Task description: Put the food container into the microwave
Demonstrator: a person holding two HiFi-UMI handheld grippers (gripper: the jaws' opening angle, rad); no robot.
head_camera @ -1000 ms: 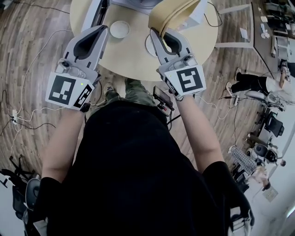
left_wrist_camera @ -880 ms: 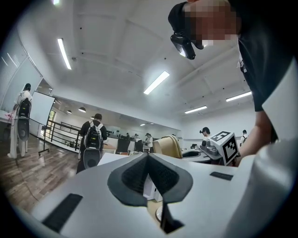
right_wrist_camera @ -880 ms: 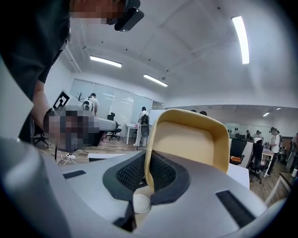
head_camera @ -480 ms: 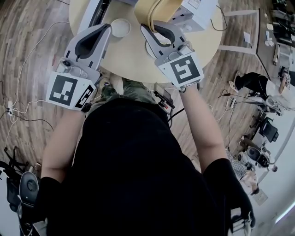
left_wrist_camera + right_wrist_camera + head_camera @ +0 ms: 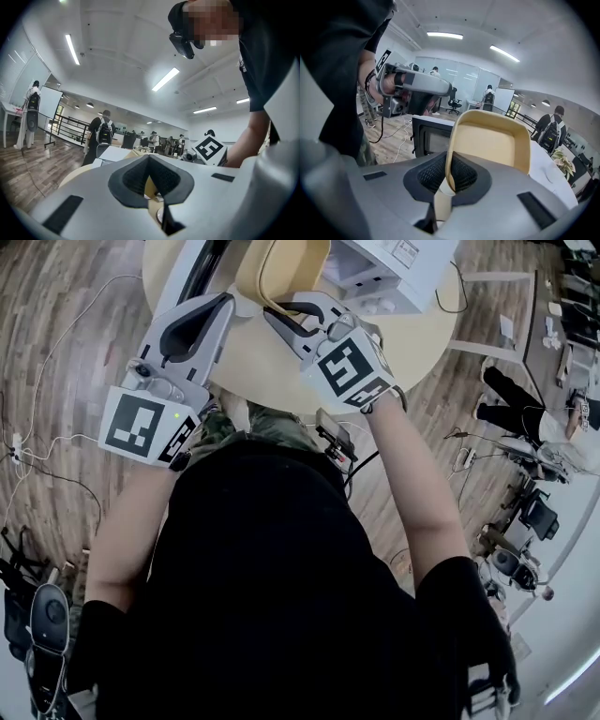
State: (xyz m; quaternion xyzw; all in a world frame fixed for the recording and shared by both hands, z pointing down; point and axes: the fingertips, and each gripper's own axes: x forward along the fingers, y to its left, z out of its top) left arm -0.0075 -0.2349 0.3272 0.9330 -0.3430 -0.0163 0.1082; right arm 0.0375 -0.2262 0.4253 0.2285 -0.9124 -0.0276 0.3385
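Over the round table (image 5: 274,371), the one food container (image 5: 281,266), a beige tray turned on edge, has its rim pinched in the right gripper (image 5: 277,311), and its far end is cut off by the top of the head view. Just beyond it stands the single microwave (image 5: 427,137); whether its door is open is hard to tell. Of the two grippers, the left gripper (image 5: 223,304) is clenched on nothing, just beside the tray.

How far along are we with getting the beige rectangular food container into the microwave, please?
Done: the right gripper has the beige rectangular food container clamped by its rim, held on edge above the round wooden table. In hand: carrying it, with the black-fronted microwave ahead. Left: setting it inside; the left gripper is shut and empty.
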